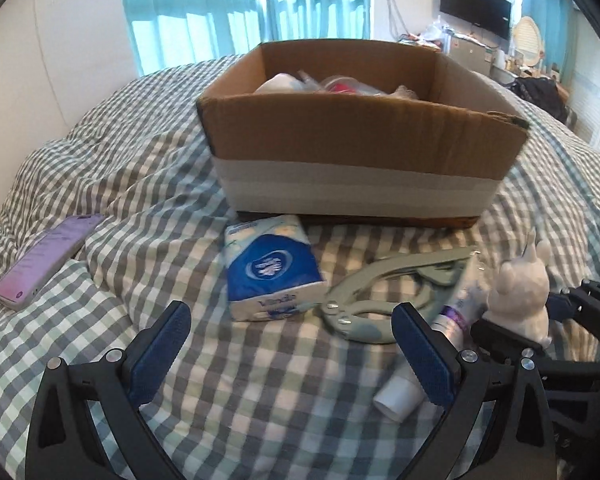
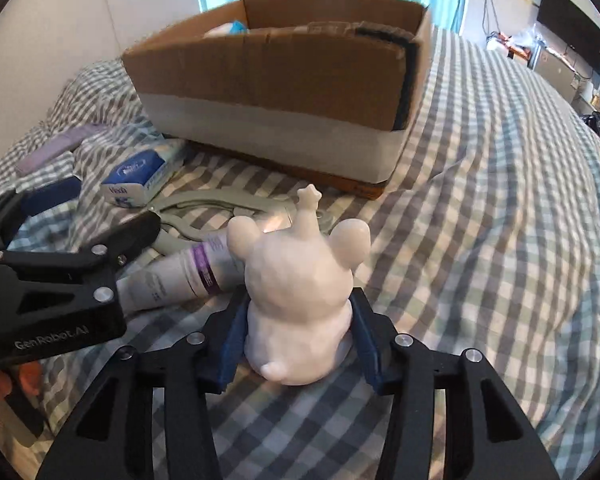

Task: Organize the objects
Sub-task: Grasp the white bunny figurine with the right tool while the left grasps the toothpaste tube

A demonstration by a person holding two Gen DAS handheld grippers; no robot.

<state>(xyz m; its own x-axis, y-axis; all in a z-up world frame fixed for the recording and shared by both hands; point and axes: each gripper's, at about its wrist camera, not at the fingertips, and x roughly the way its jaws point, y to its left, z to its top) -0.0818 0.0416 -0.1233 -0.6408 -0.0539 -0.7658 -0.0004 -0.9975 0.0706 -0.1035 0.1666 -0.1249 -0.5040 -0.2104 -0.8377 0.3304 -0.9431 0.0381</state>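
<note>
The right gripper (image 2: 298,346) brackets the white, glossy bear-shaped figurine (image 2: 300,300) standing upright on the checked bedcover (image 2: 480,240), pads at its flanks. It looks hard, slick, probably breakable: squeeze low on the round body. The left gripper (image 1: 292,356) hangs wide and empty.

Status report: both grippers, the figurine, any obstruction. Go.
Right gripper fingers flank the white bear figurine on the bed. Left gripper open, empty, over the checked bedding. Cream tube beside figurine; path to cardboard box clear.
</note>
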